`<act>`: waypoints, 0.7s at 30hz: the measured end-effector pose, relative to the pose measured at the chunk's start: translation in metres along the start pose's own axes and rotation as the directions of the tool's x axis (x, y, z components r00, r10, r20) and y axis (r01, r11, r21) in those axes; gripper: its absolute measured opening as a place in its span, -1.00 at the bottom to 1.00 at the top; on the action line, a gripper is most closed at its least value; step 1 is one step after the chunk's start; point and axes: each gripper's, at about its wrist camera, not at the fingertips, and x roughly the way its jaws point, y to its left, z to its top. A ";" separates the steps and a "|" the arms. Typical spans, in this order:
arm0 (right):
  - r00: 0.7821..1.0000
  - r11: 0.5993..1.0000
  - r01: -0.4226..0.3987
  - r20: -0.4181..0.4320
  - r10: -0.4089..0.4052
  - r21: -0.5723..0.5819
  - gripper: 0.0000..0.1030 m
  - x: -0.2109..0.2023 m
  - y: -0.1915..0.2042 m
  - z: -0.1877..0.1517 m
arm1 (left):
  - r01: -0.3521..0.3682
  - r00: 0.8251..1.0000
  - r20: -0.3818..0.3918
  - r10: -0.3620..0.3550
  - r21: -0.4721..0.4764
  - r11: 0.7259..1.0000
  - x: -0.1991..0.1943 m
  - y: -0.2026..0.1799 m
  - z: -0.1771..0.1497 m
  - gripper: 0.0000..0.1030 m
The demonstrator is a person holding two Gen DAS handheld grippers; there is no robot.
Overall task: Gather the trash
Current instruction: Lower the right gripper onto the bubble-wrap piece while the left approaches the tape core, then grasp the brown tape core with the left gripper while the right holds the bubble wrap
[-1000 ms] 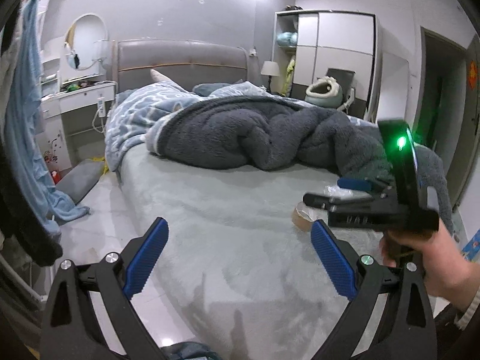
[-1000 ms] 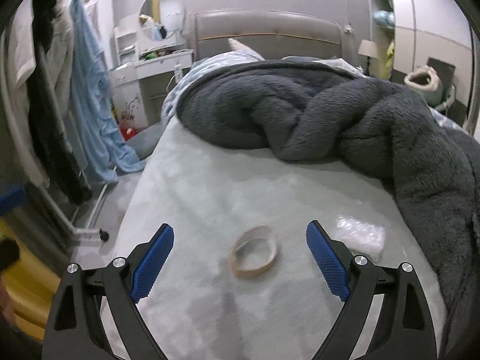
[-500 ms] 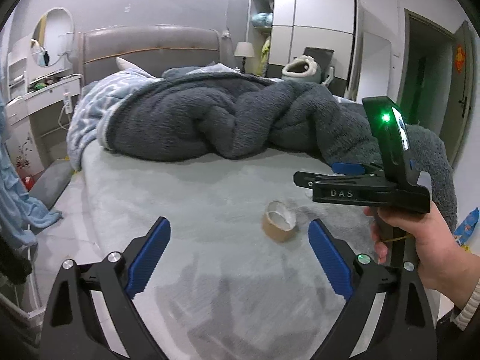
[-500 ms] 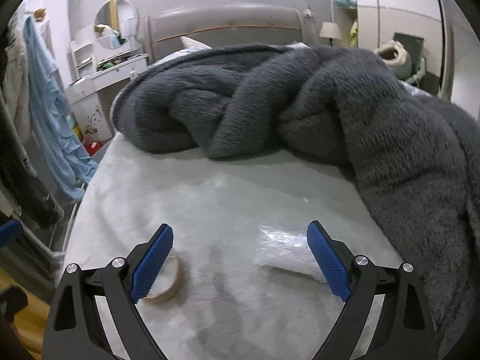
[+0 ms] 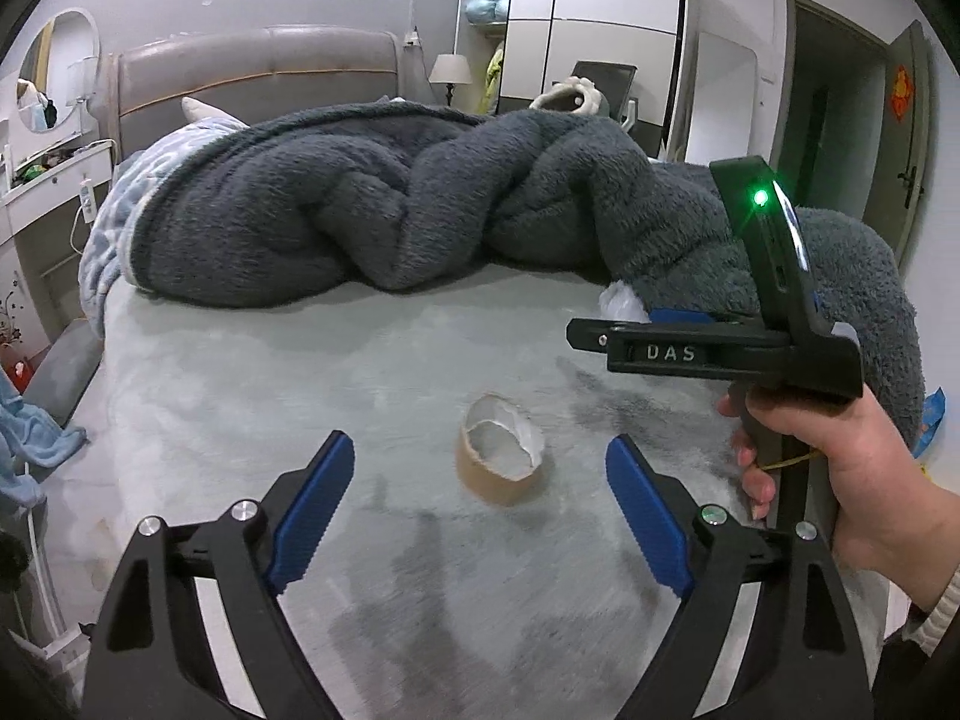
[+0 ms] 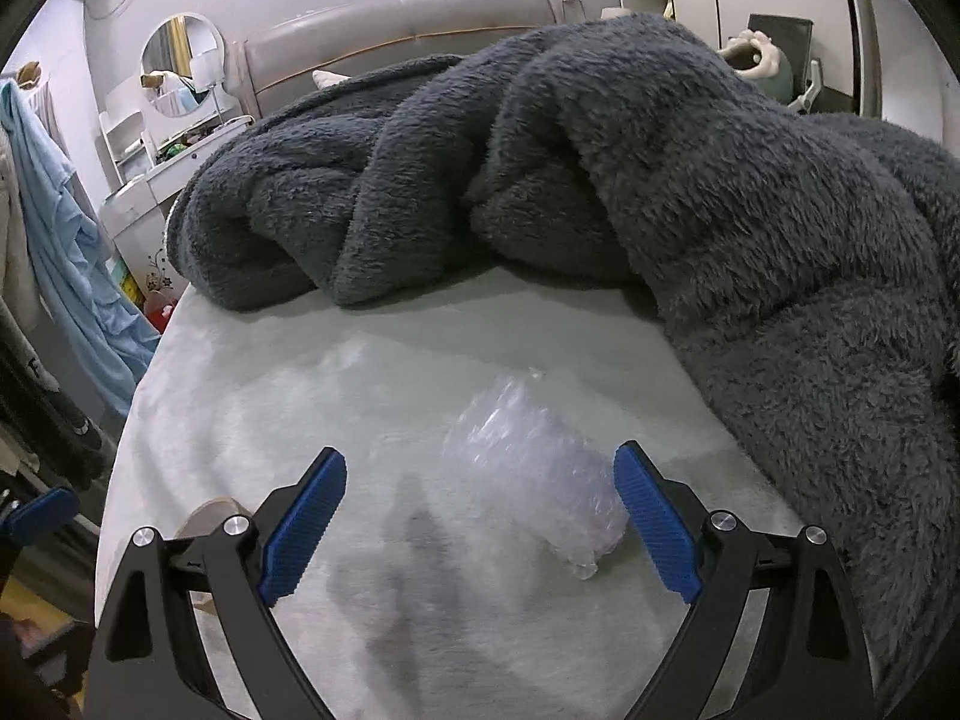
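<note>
Bed: pale grey-green sheet, padded grey headboard at the far end; carries all items below.

Blanket: dark grey fleece, bunched in thick folds across the far half of the bed and down its right side.

Left gripper: black frame, blue fingers spread wide apart, holding nothing, low over the near part of the sheet.

Right gripper: same build, blue fingers spread wide, holding nothing. In the left wrist view it shows side-on, gripped by the person's right hand, a green light lit on its upright part.

Plastic wrap: crumpled clear bundle lying on the sheet between the right gripper's fingers, nearer the right finger, close to the blanket's edge.

Tape roll: brown cardboard ring, nearly used up, lying on the sheet between and just beyond the left gripper's fingers, touched by neither; in the right wrist view its edge shows behind the left finger.
</note>
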 end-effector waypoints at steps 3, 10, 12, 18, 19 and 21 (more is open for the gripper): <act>1.000 1.000 0.005 -0.017 -0.005 0.007 0.21 0.002 -0.012 0.000 | 0.009 1.000 -0.007 -0.009 0.000 1.000 0.008 -0.005 0.001 0.69; 0.999 0.999 -0.029 -0.028 0.029 0.014 -0.35 -0.002 -0.033 -0.001 | 0.012 0.999 -0.031 -0.013 -0.031 0.999 0.029 -0.011 0.003 0.58; 0.999 0.999 -0.039 -0.026 0.039 0.012 -0.36 -0.005 -0.034 -0.002 | 0.008 0.999 -0.041 -0.010 -0.050 0.999 0.036 -0.011 0.004 0.51; 0.997 0.997 -0.076 -0.010 0.076 -0.021 -0.36 -0.020 -0.034 0.000 | -0.015 0.998 -0.068 0.011 -0.054 0.998 0.049 -0.016 0.003 0.41; 0.997 0.996 -0.083 -0.009 0.083 -0.026 -0.36 -0.022 -0.034 0.000 | -0.018 0.997 -0.070 0.014 -0.055 0.998 0.050 -0.015 0.003 0.35; 0.996 0.995 -0.094 -0.009 0.094 -0.032 -0.36 -0.026 -0.035 0.000 | -0.026 0.997 -0.076 0.021 -0.060 0.998 0.053 -0.014 0.005 0.25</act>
